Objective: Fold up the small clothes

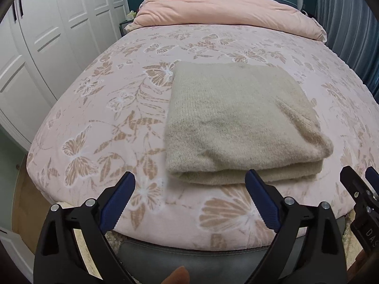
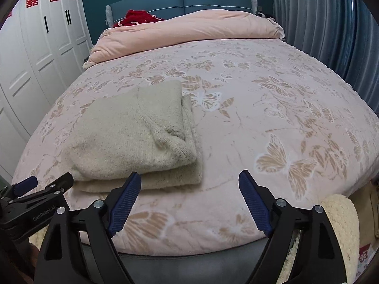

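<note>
A beige knitted garment (image 1: 239,123) lies folded into a thick rectangle on the pink butterfly-print bed (image 1: 113,99), near its front edge. It also shows in the right wrist view (image 2: 132,132), left of centre. My left gripper (image 1: 190,184) is open and empty, held just in front of the garment's near edge, apart from it. My right gripper (image 2: 189,184) is open and empty, in front of the garment's right corner. The right gripper shows at the left wrist view's right edge (image 1: 362,182); the left gripper shows at the right wrist view's left edge (image 2: 45,182).
A folded pink duvet (image 2: 184,33) lies across the head of the bed, with a red cloth (image 2: 137,17) behind it. White wardrobe doors (image 1: 35,47) stand on the left, a blue curtain (image 2: 319,23) on the right. A fluffy cream rug (image 2: 343,224) lies by the bed foot.
</note>
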### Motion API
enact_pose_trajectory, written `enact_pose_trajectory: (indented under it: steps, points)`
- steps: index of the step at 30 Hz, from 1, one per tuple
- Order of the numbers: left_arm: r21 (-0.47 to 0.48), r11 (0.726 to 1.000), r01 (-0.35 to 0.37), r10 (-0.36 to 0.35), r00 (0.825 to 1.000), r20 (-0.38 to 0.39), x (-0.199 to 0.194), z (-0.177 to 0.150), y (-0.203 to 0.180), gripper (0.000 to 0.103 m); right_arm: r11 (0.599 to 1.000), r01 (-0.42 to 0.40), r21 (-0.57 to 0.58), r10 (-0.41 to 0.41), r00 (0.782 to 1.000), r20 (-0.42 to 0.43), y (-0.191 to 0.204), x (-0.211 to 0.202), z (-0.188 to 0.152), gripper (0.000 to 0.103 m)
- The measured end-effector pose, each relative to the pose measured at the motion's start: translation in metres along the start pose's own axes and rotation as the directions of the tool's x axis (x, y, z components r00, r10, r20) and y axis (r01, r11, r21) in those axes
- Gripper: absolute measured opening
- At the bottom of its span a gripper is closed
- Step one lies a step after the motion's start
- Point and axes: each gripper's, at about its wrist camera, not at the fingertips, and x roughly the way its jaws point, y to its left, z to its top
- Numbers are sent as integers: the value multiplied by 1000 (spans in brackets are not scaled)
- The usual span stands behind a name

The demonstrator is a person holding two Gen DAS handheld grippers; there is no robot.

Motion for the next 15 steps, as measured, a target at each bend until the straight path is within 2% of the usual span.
enact_pose_trajectory:
  steps: [3,15]
  points:
    - [-3,1000,-4,4,1000,0,-5,-9,-5,94,999,34,-41,-33,999,10,3,-6,-9,84]
    - [4,1000,-12,11,999,33,-23,-26,-16,94,998,12,-67,-11,1000,17,13,-21,-18,86]
